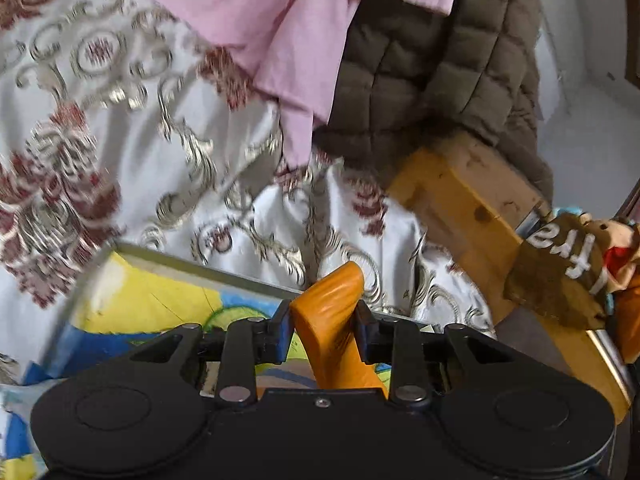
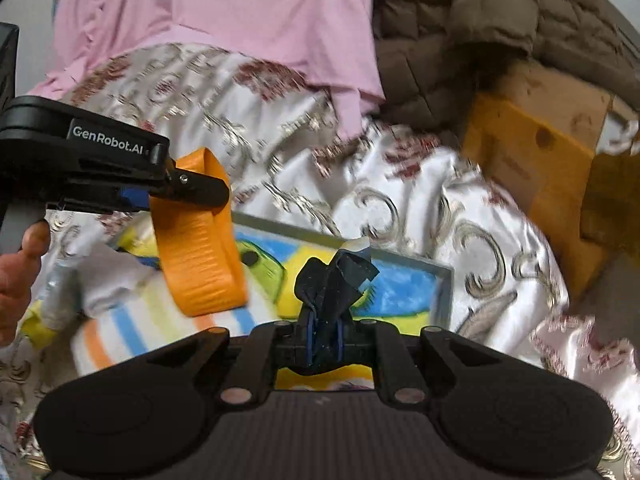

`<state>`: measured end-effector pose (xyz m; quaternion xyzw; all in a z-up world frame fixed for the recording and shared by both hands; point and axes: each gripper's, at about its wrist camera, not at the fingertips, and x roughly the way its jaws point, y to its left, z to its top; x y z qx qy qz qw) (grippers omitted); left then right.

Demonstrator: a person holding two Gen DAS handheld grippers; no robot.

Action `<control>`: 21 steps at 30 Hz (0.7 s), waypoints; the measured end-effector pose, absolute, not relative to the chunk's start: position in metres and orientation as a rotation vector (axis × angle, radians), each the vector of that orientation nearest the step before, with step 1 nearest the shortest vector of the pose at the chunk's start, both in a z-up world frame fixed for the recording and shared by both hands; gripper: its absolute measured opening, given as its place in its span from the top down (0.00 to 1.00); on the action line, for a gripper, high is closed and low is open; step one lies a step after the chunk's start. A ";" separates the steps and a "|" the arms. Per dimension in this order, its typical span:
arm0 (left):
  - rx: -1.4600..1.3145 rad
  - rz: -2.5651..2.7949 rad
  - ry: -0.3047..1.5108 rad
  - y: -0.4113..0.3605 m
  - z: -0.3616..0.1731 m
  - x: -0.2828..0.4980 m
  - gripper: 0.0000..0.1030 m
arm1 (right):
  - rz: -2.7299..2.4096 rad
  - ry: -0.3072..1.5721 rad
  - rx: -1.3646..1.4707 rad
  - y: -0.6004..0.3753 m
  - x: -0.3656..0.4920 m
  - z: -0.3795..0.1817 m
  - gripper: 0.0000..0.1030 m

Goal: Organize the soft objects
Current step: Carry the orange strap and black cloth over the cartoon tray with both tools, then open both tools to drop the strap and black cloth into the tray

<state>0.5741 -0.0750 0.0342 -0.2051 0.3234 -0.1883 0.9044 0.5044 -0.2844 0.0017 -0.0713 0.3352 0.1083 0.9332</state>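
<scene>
My left gripper (image 1: 324, 320) is shut on a ribbed orange band (image 1: 332, 300), which sticks up between its blue pads. In the right wrist view the same gripper (image 2: 200, 196) comes in from the left, held by a hand (image 2: 16, 264), and the orange band (image 2: 200, 264) hangs from it in a loop. My right gripper (image 2: 326, 336) is shut on a crumpled dark blue cloth (image 2: 332, 284) with a pale tip. Both grippers hover over a grey-rimmed tray (image 2: 444, 292) with a yellow, blue and green picture on its bottom.
A striped towel (image 2: 132, 320) and a white cloth (image 2: 108, 280) lie left of the tray on a satin spread (image 1: 120, 128) patterned in red and gold. Behind lie a pink garment (image 1: 256, 12) and a brown quilted jacket (image 1: 432, 64). A wooden block (image 1: 460, 200) and a lettered brown plush (image 1: 560, 264) sit right.
</scene>
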 end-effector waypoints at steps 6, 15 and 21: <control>-0.401 -0.380 0.729 -0.095 0.014 0.589 0.65 | 0.212 0.729 -0.129 -0.296 0.510 -0.013 0.84; -0.394 -0.309 0.733 -0.101 0.003 0.586 0.50 | 0.188 0.712 -0.096 -0.303 0.499 -0.021 0.60; -0.357 -0.275 0.689 -0.102 0.009 0.570 0.26 | 0.169 0.664 -0.067 -0.308 0.483 -0.011 0.35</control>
